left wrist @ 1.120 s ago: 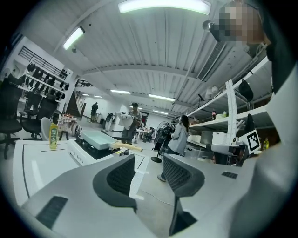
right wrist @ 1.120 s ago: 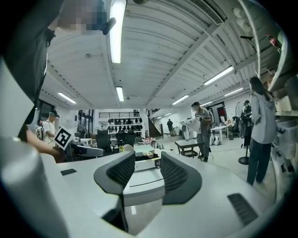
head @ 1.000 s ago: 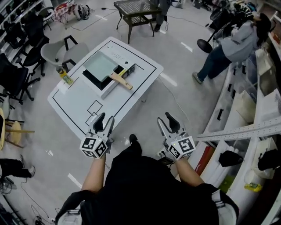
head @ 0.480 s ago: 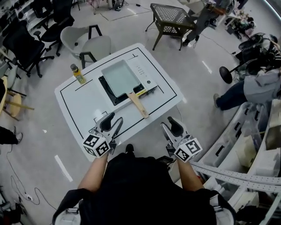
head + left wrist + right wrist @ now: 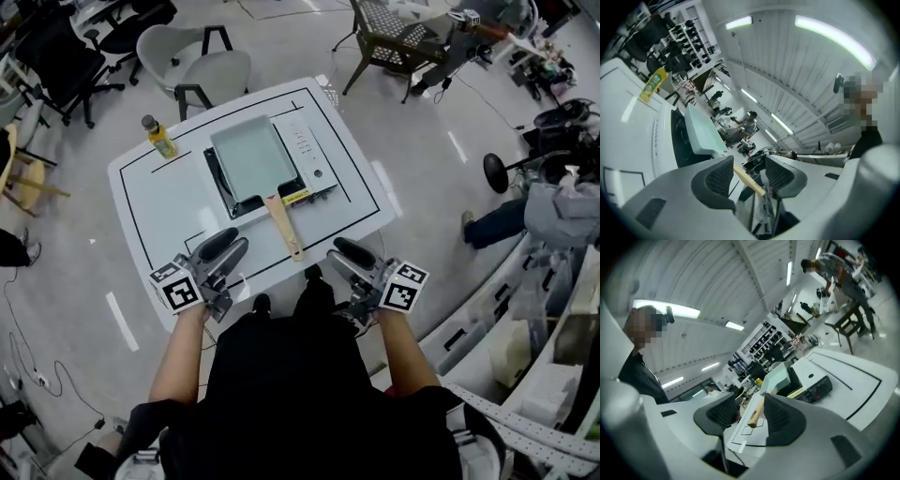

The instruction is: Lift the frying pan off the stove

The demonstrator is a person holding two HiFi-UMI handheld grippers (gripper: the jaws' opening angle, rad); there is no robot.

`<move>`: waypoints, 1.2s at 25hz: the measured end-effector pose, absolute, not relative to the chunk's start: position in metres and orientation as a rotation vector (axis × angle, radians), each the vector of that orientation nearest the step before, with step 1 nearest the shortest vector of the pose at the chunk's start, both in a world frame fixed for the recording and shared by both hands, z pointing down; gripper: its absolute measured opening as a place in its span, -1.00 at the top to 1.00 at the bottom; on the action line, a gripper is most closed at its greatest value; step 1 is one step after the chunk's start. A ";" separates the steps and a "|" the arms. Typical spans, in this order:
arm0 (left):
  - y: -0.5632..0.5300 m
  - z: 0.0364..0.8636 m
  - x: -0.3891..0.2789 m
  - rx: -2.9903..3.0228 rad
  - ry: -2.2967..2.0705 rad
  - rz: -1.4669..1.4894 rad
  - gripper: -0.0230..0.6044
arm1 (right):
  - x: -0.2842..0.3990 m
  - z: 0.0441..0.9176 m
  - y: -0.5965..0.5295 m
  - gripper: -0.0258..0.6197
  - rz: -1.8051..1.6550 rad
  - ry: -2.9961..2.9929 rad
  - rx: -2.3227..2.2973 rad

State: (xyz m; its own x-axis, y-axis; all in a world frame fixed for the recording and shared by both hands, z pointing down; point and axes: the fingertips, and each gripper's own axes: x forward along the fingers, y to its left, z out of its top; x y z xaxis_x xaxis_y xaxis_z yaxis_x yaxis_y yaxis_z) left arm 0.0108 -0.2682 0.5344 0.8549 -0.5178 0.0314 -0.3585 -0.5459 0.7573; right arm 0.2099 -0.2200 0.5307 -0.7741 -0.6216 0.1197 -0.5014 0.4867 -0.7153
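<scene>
A pale green rectangular frying pan [image 5: 248, 155] sits on a black stove [image 5: 312, 169] on the white table [image 5: 159, 202]. Its wooden handle [image 5: 284, 228] points toward me. My left gripper [image 5: 228, 253] hovers at the table's near edge, left of the handle's end. My right gripper [image 5: 347, 255] hangs just off the near edge, right of it. Both sets of jaws have just been opening and hold nothing. In the left gripper view the handle [image 5: 747, 180] shows far off between the open jaws of the left gripper [image 5: 745, 176]; likewise the handle [image 5: 757, 412] in the right gripper view.
A yellow-labelled bottle [image 5: 159, 138] stands at the table's far left corner. Grey chairs [image 5: 202, 70] stand behind the table, a dark mesh table [image 5: 394, 28] farther back. A person [image 5: 553, 211] bends at the right, beside a curved white counter [image 5: 487, 319].
The table has swung from upper left to straight ahead and closer. Both grippers have rolled and come up to the table's near edge, either side of the handle.
</scene>
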 end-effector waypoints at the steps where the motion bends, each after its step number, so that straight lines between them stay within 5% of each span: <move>1: -0.269 0.535 0.014 2.159 -0.603 -0.289 0.25 | 0.210 0.534 -0.225 0.32 -1.236 2.574 -0.892; 17: -0.289 0.588 0.040 1.657 -0.424 -0.506 0.17 | 0.185 0.575 -0.255 0.25 -2.034 2.499 0.036; 30: -0.313 0.607 0.087 1.567 -0.231 -0.405 0.16 | 0.143 0.588 -0.249 0.25 -2.182 2.475 0.191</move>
